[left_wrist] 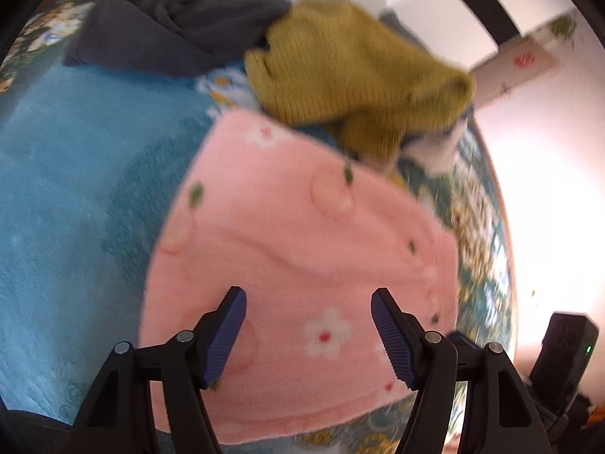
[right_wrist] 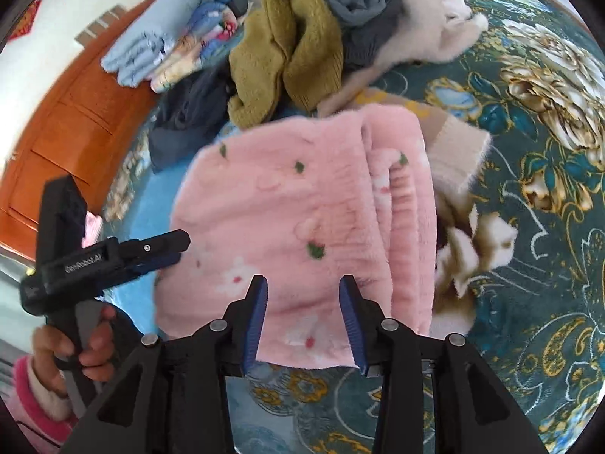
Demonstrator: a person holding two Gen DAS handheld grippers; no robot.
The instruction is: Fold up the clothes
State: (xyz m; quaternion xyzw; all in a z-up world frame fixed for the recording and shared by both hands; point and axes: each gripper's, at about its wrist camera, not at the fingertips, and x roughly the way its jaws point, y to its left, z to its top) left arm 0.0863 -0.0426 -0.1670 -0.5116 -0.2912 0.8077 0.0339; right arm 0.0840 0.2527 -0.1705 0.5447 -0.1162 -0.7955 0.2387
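Note:
A pink fleece garment [left_wrist: 302, 257] with flowers and peaches lies folded flat on the bed; in the right wrist view the pink garment [right_wrist: 295, 212] shows stacked folds along its right side. My left gripper [left_wrist: 308, 304] hovers open over its near part, nothing between the fingers. My right gripper [right_wrist: 303, 295] is open too, just above the garment's near edge. The left gripper [right_wrist: 166, 249] also appears at the left of the right wrist view, held by a hand [right_wrist: 94, 348], at the garment's left edge.
An olive knit sweater [left_wrist: 351, 72] [right_wrist: 287, 53] and dark grey clothes [left_wrist: 170, 22] [right_wrist: 359, 3] are piled beyond the pink garment. A beige fluffy garment [right_wrist: 435, 30] lies right, folded blue and printed cloths [right_wrist: 170, 41] at back left. Floral teal bedspread [right_wrist: 529, 189], orange wooden furniture [right_wrist: 75, 125].

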